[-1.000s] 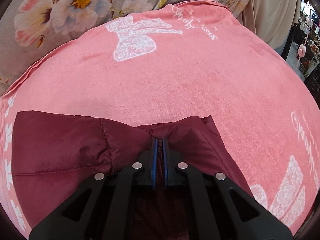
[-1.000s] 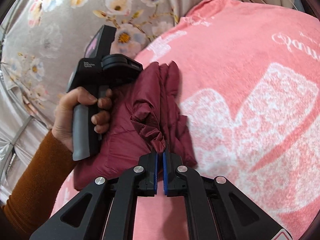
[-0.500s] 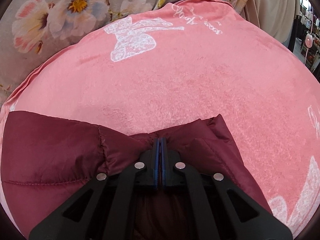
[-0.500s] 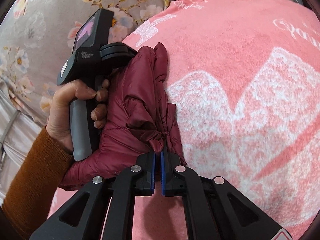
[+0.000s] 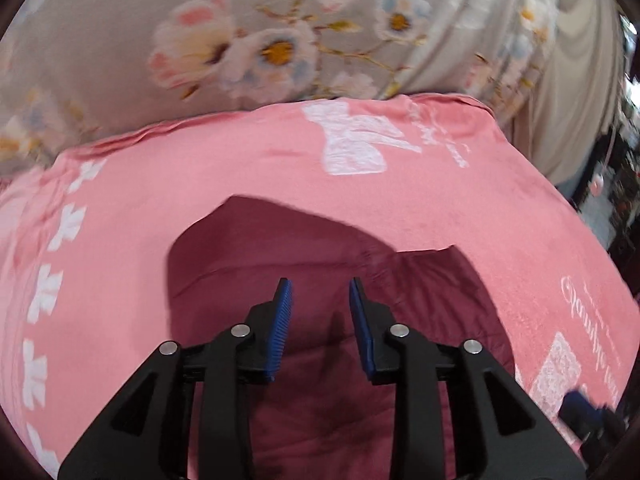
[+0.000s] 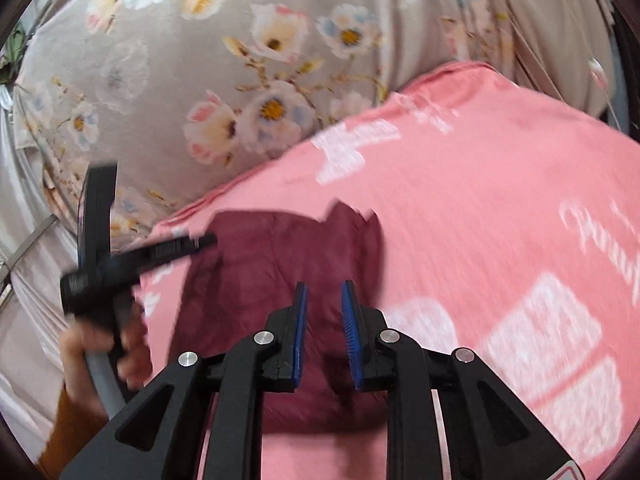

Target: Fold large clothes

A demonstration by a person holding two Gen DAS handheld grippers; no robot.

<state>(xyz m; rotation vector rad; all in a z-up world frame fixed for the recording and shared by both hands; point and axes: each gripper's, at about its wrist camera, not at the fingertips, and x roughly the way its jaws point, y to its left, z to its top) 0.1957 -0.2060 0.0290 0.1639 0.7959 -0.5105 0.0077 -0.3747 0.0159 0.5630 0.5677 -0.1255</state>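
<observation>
Both tools let go of the jacket

A second ago each tool is clamped on a bunched edge of the maroon jacket [image 5: 320, 360]; now the left tool [image 5: 319, 290] and right tool [image 6: 323, 292] have just been opening, with nothing pinched between the blue pads. Both sit higher, clear of the cloth. The jacket lies flatter on the pink blanket [image 5: 440, 208], its gathered folds gone, and both views are blurred.
</observation>
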